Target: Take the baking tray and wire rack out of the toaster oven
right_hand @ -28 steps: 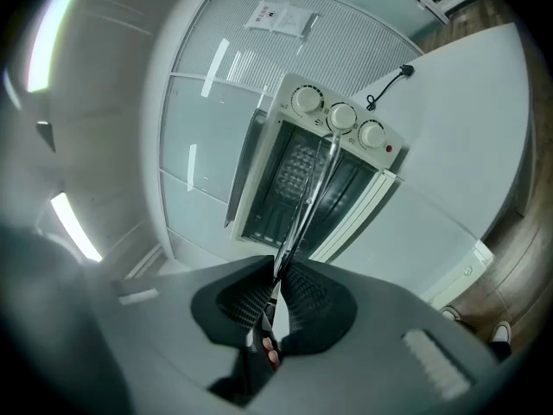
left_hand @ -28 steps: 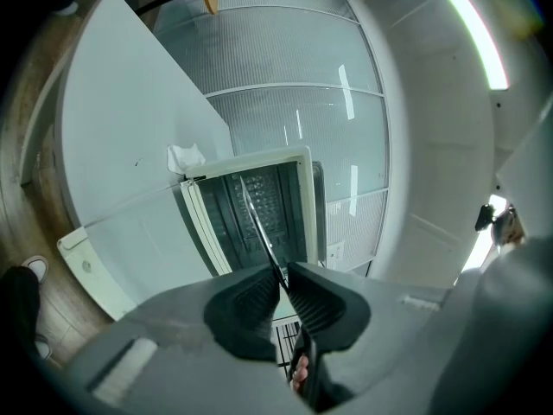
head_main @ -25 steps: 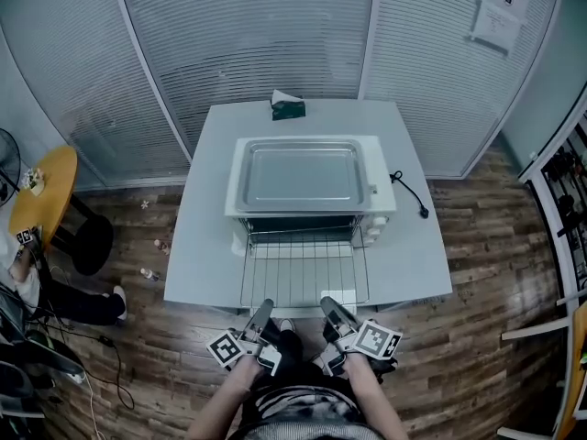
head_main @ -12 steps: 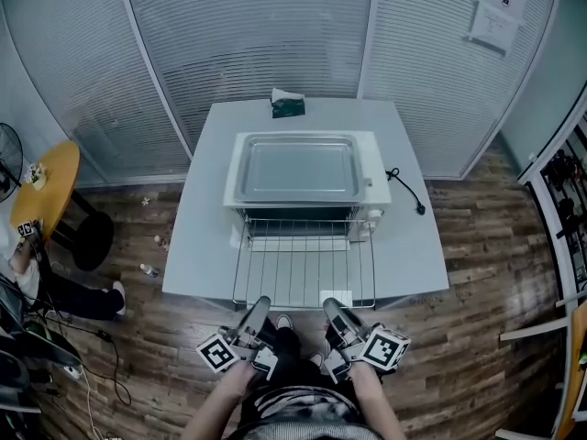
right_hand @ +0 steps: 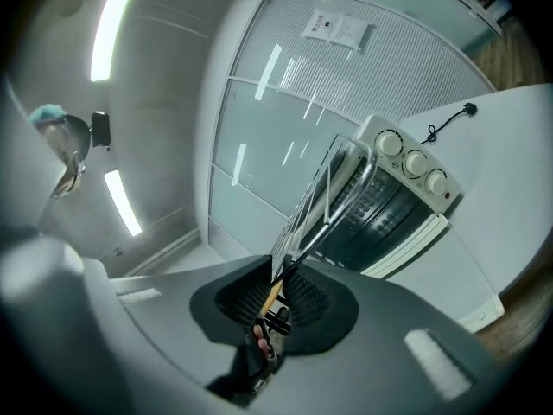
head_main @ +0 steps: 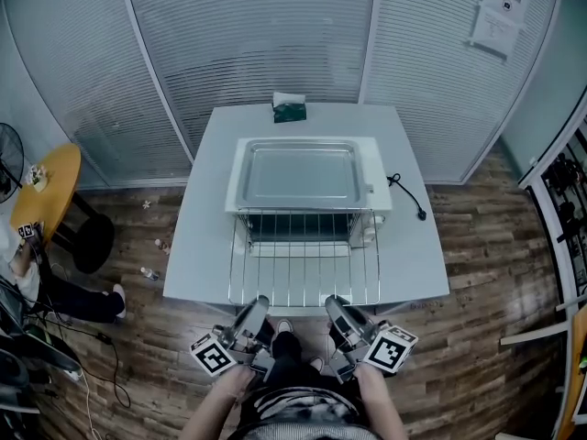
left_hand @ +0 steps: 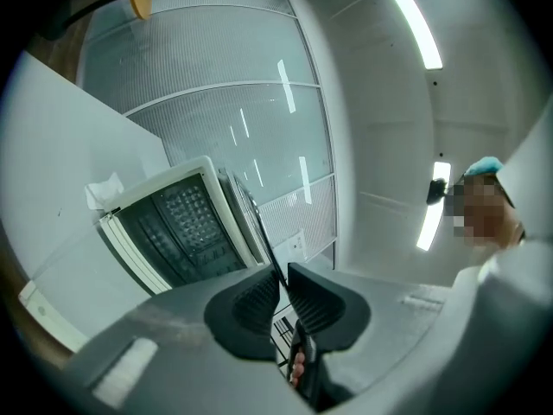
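Observation:
The wire rack (head_main: 303,266) hangs above the table's front edge, its far edge at the open mouth of the white toaster oven (head_main: 378,207). My left gripper (head_main: 260,302) is shut on the rack's near rim at the left, and my right gripper (head_main: 335,302) is shut on it at the right. The baking tray (head_main: 303,174) lies flat on top of the oven. In the left gripper view the rack's thin rim (left_hand: 259,232) runs out from the closed gripper (left_hand: 282,288) toward the oven (left_hand: 173,232). In the right gripper view the rack (right_hand: 315,210) rises from the closed gripper (right_hand: 278,288) beside the oven (right_hand: 406,206).
The oven stands on a white table (head_main: 202,246). A green tissue box (head_main: 289,106) sits at the table's far edge and a black power cable (head_main: 408,195) lies at the right. A yellow round table (head_main: 41,195) and a seated person (head_main: 27,278) are at the left.
The wire rack has come further out of the oven and risen. Both grippers have risen with it and drawn back toward me.

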Demonstrator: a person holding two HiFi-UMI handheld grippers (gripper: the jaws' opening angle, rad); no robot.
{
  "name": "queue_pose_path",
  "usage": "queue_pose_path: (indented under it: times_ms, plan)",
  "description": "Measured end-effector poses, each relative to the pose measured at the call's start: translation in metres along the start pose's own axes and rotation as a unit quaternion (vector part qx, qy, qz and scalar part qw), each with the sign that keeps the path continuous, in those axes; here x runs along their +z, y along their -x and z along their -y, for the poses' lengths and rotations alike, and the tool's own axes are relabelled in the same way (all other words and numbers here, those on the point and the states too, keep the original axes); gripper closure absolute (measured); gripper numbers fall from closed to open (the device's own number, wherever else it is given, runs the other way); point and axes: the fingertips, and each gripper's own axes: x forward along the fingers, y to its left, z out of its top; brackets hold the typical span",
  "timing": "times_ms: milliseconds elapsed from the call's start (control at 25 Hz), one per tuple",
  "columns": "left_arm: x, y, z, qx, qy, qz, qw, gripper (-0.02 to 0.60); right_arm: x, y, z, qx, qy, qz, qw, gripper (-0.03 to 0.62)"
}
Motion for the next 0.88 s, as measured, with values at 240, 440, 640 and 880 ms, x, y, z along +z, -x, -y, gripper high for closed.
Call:
queue_pose_path:
  times_ms: [240,440,640,880]
  plan:
    - [0.019,-0.022,-0.007,0.002,-0.008,0.009,0.9999,0.549,0.022,-0.026,0.003,0.007,0.028,-0.011,1.000,0.549]
    - [0.041,-0.051,-0.022,0.020,0.006,0.018,0.9996,0.545,0.047,-0.058,0.012,0.023,-0.014,-0.002,1.000,0.551]
    - [0.060,-0.074,-0.028,0.022,0.008,0.009,0.9997,0.545,0.060,-0.077,0.019,0.024,-0.046,0.014,0.999,0.550]
    - [0.076,-0.098,-0.043,0.025,0.016,-0.001,0.9996,0.545,0.077,-0.100,0.033,0.015,-0.054,0.022,0.998,0.552]
